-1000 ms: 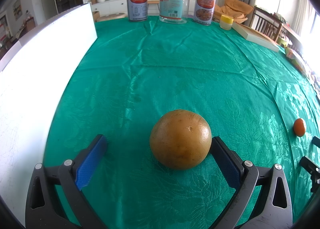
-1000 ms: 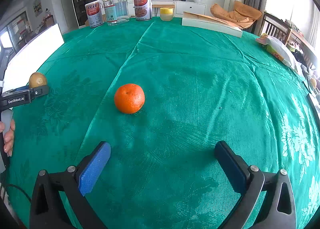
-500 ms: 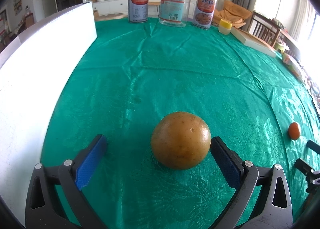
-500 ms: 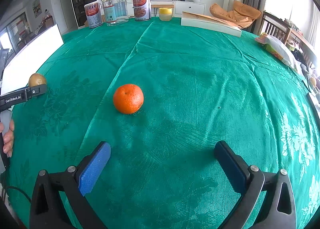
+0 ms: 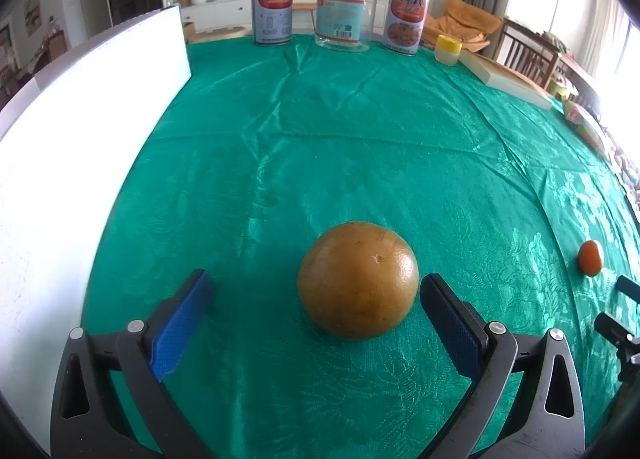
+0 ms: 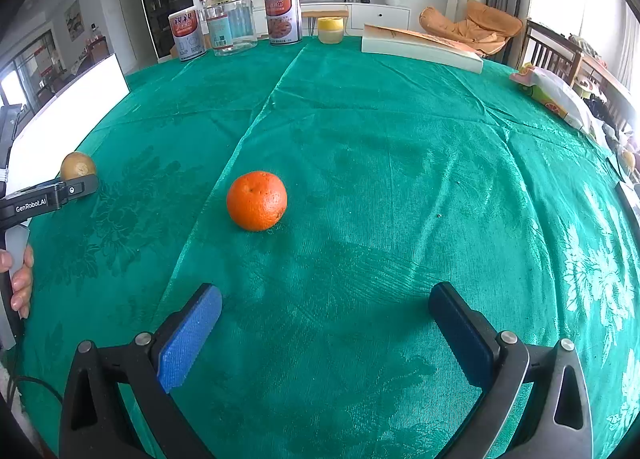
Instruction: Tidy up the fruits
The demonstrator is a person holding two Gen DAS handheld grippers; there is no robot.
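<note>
We see the left hand-held gripper (image 5: 316, 323) spread wide, gripping nothing; the large round brownish-yellow fruit (image 5: 357, 279) sits on the green patterned cloth of the table (image 5: 360, 147) between its blue pads, close to the right pad, though we cannot tell whether they touch. In the right wrist view that fruit is mostly hidden behind the left tool's black arm, with only its top showing. The right hand-held gripper (image 6: 325, 323) is equally wide and empty, and the small round orange tangerine (image 6: 257, 200) lies on the cloth well ahead of it, towards its left pad. A person's fingers (image 6: 20, 279) are cut off at the frame's left edge. A bright white board (image 5: 80, 131) along the table's left side is overexposed, so we make out no detail.
</note>
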